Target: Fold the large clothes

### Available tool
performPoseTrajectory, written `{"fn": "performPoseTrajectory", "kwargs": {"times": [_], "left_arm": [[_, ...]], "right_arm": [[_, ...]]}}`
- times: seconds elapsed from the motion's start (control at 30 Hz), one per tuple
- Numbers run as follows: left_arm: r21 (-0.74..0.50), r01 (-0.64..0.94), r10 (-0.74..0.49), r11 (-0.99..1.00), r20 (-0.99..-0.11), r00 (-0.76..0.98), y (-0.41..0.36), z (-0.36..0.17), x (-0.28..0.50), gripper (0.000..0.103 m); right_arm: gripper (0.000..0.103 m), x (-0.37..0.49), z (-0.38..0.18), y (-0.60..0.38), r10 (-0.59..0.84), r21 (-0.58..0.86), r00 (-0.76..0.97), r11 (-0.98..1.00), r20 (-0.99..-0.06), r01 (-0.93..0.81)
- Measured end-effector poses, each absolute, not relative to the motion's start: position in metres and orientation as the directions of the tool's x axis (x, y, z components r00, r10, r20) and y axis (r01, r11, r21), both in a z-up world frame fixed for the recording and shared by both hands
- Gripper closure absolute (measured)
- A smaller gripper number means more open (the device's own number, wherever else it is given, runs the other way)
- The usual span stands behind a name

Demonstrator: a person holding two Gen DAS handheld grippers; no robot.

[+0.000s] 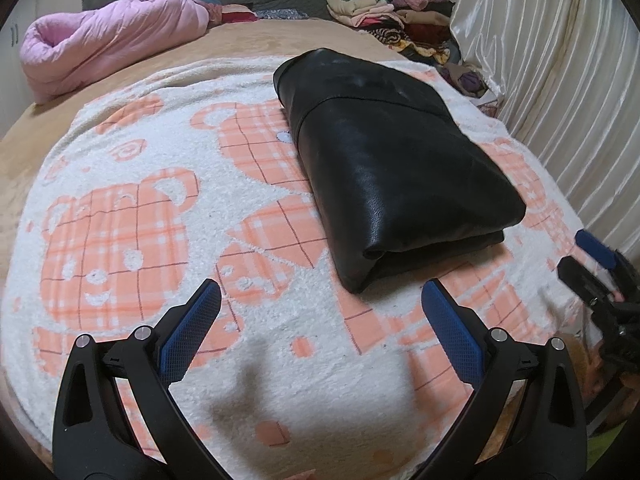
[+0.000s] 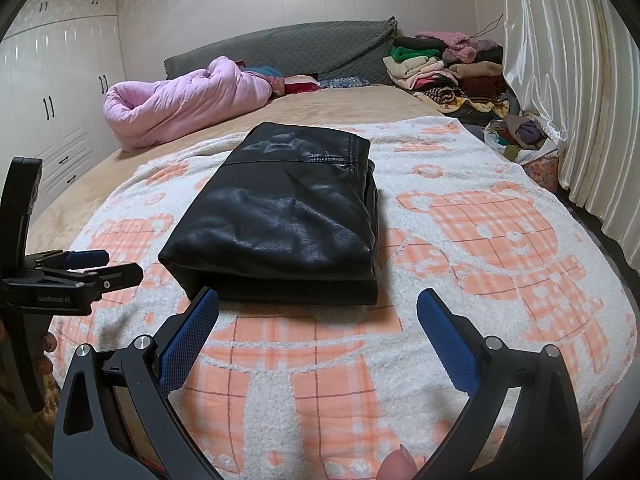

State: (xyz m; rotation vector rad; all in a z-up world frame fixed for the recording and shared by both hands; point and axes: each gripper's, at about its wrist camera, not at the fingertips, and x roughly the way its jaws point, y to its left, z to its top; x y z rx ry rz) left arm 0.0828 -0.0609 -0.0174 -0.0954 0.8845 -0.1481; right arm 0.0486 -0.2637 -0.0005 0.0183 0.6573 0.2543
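Two grippers hover over the bed, and we hold both with nothing between their blue pads. Our left gripper has its fingers spread wide above the white blanket with the orange checked bears, a little short of the near corner of the folded garment. Our right gripper is likewise spread apart, its left pad just beside the near edge of the garment, though we cannot tell whether it touches.

The black leather jacket lies folded into a thick rectangular bundle in the middle of the blanket, layers stacked and the fold edges showing at the near end. A seam runs across its far part. In the left wrist view the bundle sits ahead and to the right; in the right wrist view it sits ahead and slightly left, so it lies between our two tools.

Each camera catches the other gripper at the edge of its frame, low beside the blanket's border. A fingertip shows at the bottom of the right wrist view.

Beyond the blanket, a rolled pink quilt rests on the tan bedsheet near the grey headboard. A heap of mixed clothes is piled at the far right corner, beside the cream curtain. White wardrobe doors stand at the left.
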Motion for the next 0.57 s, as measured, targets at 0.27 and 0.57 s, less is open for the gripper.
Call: {"fn": "performPoseTrajectory", "kwargs": {"times": [0.27,0.57], "left_arm": [[-0.156,0.075,-0.17,0.985,-0.777,0.606,-0.055,-0.023,0.085,0.009],[-0.134,-0.139,-0.026,0.981,-0.805,0.593,0.075,-0.031,0.129,0.009]], "right_arm": [[0.004,0.04,0.005,-0.291,0.184,0.109,0.798,0.983,-0.574,-0.147],[0.004,0.025,-0.022,-0.516,-0.342,0.056,0.703,0.878,-0.623,0.476]]}}
